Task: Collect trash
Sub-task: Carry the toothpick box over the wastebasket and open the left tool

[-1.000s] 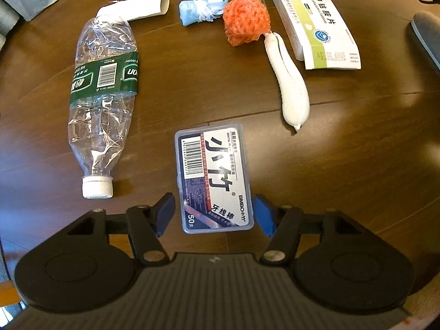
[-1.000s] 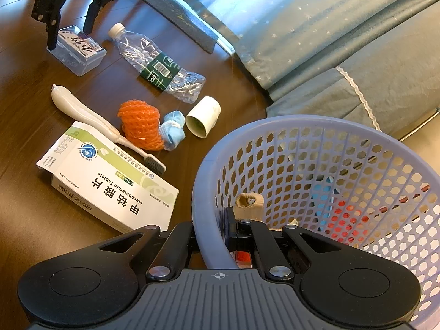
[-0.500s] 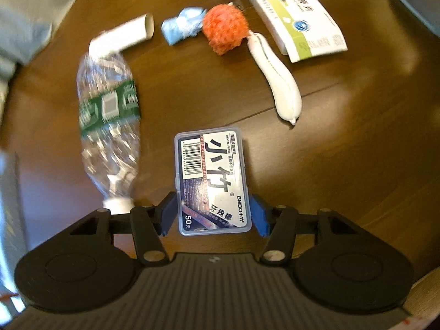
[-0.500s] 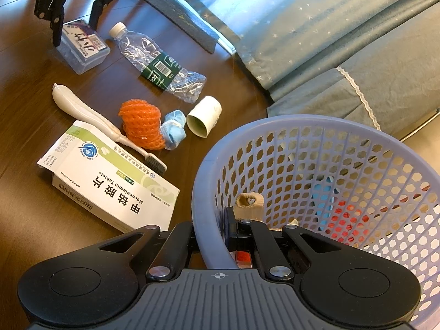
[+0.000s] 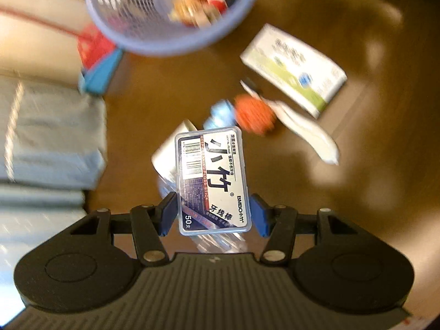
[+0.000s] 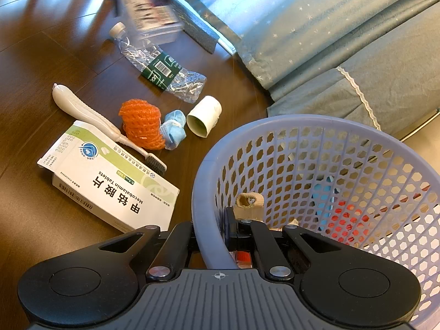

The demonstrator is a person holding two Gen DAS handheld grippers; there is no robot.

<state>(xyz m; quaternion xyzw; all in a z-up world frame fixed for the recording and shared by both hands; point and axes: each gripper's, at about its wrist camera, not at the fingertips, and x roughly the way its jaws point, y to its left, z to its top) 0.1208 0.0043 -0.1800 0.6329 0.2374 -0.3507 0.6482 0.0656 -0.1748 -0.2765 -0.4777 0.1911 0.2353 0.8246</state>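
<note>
Lifted off the table (image 5: 385, 192) since the earlier frame, the floss box (image 5: 213, 181) sat mid-frame clamped half-wide in the left gripper (image 5: 213, 211), best carried level over the basket (image 5: 165, 44), upper left, whose rim the shut right gripper (image 6: 217, 228) pinched.

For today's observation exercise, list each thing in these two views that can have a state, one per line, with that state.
Left claw: shut on the floss-pick box, lifted off the table.
Right claw: shut on the basket's rim.
Floss-pick box: lid closed, held in the air.
Plastic bottle: crushed, capped, lying down.
Cardboard tube: on its side.
Tablet carton: closed, lying flat.
Toothbrush: lying flat.
Basket: partly filled.
</note>
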